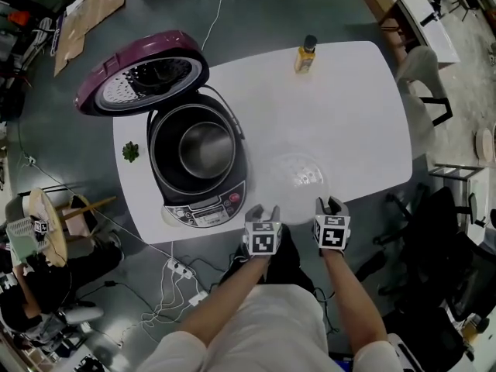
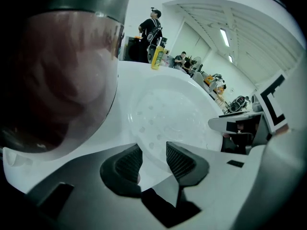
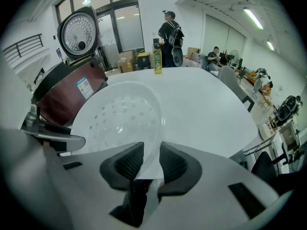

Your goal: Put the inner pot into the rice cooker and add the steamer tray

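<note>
Steamer tray [image 1: 298, 173], clear plastic, on table [image 1: 349, 107]. Near rim pinched by left hand-held gripper [image 1: 262, 210] and right hand-held gripper [image 1: 328, 204]. Hazard: the shallow edge grips may slip and tilt the tray before it reaches the rice cooker [image 1: 208, 212].

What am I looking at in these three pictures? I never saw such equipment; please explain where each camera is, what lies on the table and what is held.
There is no robot: a person holds a two-jaw gripper in each hand. The head view comes from a camera on the person's head, looking down; the other two cameras ride on the grippers and look along their jaws. On the white table stand a rice cooker, its lid open and the inner pot already inside, a yellow bottle and a small green item. The left gripper and the right gripper each seem to pinch the rim of the clear steamer tray.
</note>
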A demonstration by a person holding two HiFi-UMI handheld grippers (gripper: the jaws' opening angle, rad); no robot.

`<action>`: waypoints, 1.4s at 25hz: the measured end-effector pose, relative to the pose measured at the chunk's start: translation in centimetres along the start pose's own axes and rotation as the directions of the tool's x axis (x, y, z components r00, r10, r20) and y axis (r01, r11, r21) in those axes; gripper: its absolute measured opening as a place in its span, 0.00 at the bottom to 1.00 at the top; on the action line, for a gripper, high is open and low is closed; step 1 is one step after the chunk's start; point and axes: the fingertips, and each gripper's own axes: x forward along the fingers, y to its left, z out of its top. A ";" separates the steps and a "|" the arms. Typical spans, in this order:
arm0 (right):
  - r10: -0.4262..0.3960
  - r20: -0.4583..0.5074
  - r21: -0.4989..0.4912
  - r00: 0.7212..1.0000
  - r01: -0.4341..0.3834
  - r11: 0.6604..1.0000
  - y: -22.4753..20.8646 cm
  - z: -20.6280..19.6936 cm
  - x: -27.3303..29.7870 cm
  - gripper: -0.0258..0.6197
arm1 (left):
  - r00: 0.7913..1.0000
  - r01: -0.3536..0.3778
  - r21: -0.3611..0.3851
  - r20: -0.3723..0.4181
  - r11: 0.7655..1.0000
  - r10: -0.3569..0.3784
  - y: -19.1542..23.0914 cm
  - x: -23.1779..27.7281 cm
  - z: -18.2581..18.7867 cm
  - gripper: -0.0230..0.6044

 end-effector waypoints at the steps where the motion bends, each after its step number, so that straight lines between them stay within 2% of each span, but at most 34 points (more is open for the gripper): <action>1: -0.008 0.008 0.007 1.000 0.008 1.000 -0.2 0.1 -0.4 0.22 | 1.000 0.006 0.008 0.005 1.000 -0.006 -0.2 -0.2 0.3 0.31; 16: -0.109 0.158 0.097 0.981 0.094 0.991 -3.6 5.8 -7.3 0.22 | 0.990 0.063 0.149 0.118 0.987 -0.081 -4.8 -4.6 8.2 0.30; 25: -0.114 0.265 0.075 0.958 0.097 0.992 -3.5 11.6 -11.4 0.22 | 0.970 0.045 0.171 0.230 0.984 -0.085 -5.6 -8.5 13.9 0.29; 35: -0.055 0.358 0.030 0.932 0.047 0.998 0.1 17.3 -13.2 0.22 | 0.945 -0.021 0.145 0.325 0.989 -0.027 -2.7 -13.3 18.2 0.27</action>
